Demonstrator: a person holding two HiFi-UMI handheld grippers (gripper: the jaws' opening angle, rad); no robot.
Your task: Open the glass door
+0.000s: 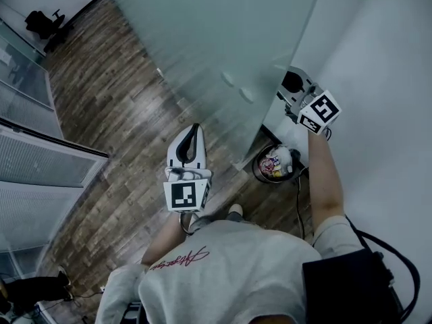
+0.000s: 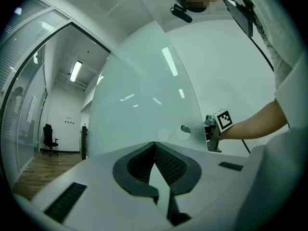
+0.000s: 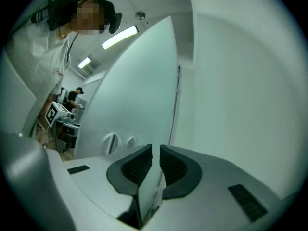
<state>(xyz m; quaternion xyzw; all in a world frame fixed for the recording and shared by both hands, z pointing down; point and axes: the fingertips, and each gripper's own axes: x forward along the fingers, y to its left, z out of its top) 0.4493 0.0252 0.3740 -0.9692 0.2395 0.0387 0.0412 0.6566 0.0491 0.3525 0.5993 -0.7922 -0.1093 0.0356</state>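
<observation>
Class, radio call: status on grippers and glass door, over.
Left gripper shut, empty. Right gripper slightly open beside edge of glass door, gripping nothing. Waste bin below, by wall.

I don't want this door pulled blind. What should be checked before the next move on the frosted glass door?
1. Grip: not ok. The right gripper has its jaws narrowly apart, with nothing between them.
2. Target: ok. The round handle fittings on the frosted glass door show ahead, left of the jaws.
3. Other hand: ok. The left gripper is shut, empty and apart from the door.
4. Swing path: probably not ok. A round black bin full of rubbish stands by the door's lower corner.
5. How far the door already stands open: cannot tell.
</observation>
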